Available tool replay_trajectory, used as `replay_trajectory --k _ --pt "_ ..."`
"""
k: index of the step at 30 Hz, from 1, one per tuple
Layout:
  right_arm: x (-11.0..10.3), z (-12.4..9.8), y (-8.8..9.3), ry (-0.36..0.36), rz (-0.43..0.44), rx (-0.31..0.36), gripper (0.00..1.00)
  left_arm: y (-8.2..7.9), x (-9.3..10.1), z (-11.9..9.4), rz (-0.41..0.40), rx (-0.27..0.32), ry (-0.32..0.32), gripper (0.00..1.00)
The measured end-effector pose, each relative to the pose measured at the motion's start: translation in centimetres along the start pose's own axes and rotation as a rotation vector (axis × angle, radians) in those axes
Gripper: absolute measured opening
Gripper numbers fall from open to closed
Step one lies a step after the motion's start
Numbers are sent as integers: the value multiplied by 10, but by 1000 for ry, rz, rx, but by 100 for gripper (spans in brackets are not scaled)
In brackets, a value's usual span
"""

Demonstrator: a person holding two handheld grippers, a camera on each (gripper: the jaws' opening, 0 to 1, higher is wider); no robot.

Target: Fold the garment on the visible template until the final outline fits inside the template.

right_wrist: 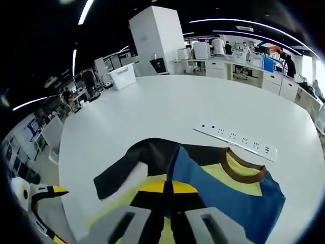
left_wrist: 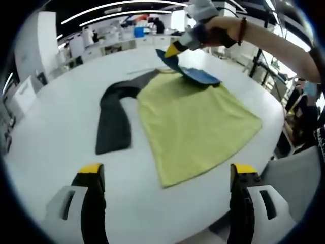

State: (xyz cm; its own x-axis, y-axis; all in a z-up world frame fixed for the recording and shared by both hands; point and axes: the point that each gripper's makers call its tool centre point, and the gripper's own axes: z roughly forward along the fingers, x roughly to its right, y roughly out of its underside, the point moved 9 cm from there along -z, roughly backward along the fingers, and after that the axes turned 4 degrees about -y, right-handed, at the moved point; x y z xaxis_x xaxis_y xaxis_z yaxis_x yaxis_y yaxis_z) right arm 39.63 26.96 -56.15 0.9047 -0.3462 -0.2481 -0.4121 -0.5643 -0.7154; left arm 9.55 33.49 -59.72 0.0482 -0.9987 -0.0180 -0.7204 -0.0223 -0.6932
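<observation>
A yellow-green shirt (left_wrist: 198, 127) lies flat on the white table (left_wrist: 51, 127). Its black sleeve (left_wrist: 114, 119) stretches out to the left. My right gripper (left_wrist: 170, 52), held in a person's hand, is shut on the blue sleeve (left_wrist: 200, 75) and holds it over the collar end. In the right gripper view the blue sleeve (right_wrist: 218, 193) runs from my shut right gripper (right_wrist: 167, 189) across the yellow body, beside the brown collar (right_wrist: 244, 170) and the black sleeve (right_wrist: 132, 165). My left gripper (left_wrist: 167, 175) hangs open above the shirt's near hem, holding nothing.
A white power strip (right_wrist: 236, 138) lies on the table beyond the collar. The left gripper (right_wrist: 45, 195) shows at the table's lower left edge. A person (left_wrist: 304, 101) stands by the table's right edge. Benches and white cabinets (right_wrist: 157, 35) line the room behind.
</observation>
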Motion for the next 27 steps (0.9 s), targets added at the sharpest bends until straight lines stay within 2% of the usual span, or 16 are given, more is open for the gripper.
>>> replay_trajectory --k 6,15,27 --pt "1 15 8 -2 2 -29 0 -1 -4 2 -5 28 -6 99" --pt "5 46 26 -30 27 -65 0 -1 -8 5 -23 34 -6 99" --pt "4 76 45 -56 50 -104 0 10 -14 11 -42 -5 -21 98"
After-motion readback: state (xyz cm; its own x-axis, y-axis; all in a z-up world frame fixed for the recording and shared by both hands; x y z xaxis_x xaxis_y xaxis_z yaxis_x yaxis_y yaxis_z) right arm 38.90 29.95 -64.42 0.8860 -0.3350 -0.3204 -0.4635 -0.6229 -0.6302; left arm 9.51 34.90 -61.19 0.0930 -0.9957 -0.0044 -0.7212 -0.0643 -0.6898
